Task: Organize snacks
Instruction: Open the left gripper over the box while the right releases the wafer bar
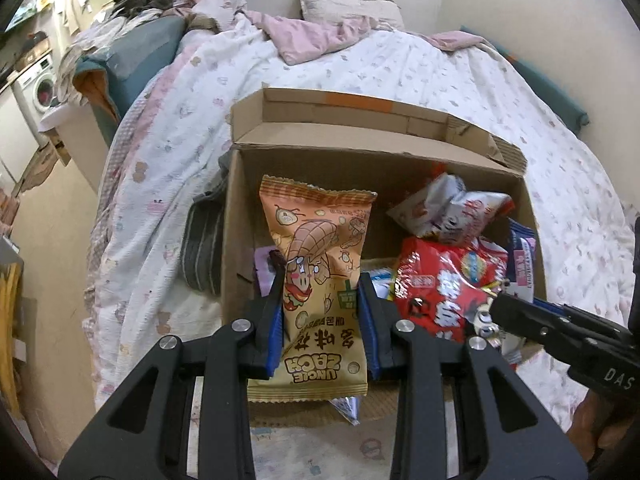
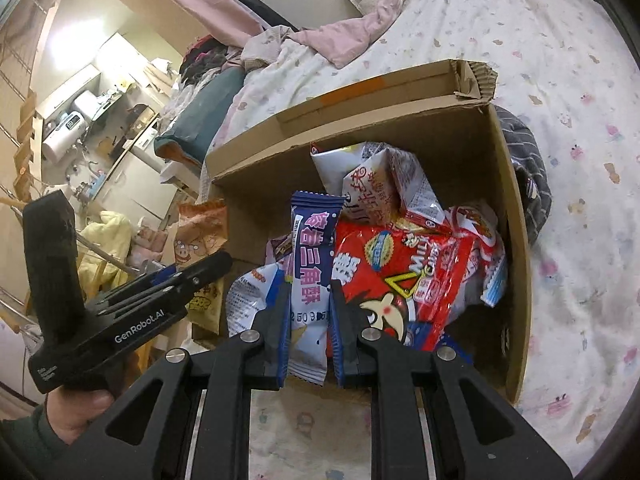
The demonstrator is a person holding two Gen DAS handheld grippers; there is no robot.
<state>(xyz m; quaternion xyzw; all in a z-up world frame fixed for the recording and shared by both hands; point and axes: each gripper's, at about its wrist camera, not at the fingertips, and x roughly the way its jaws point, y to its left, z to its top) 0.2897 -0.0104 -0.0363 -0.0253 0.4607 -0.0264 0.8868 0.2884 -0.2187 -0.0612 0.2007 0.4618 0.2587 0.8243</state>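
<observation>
While both grippers hang over the cardboard box (image 1: 236,216) on the bed (image 1: 440,80), each one is clamped on a snack. Left gripper (image 1: 322,312) pinches an orange peanut packet (image 1: 320,280) upright, printed side upside down, above the box's near-left corner. Right gripper (image 2: 310,320) squeezes a purple-and-white packet (image 2: 310,264) above the pile inside the box. Right wrist view shows the pile best — red bag (image 2: 412,276) in the middle, white crumpled bag (image 2: 380,184) behind it against the far wall, a blue-white bag (image 2: 248,296) at lower left. It also catches the left gripper from the side with the orange packet poking past it. Left wrist view alone shows a dark striped cloth (image 1: 200,248) beside the box's left wall, a pillow (image 1: 348,4) at the bed's head — and a washing machine (image 1: 38,88) far left.
</observation>
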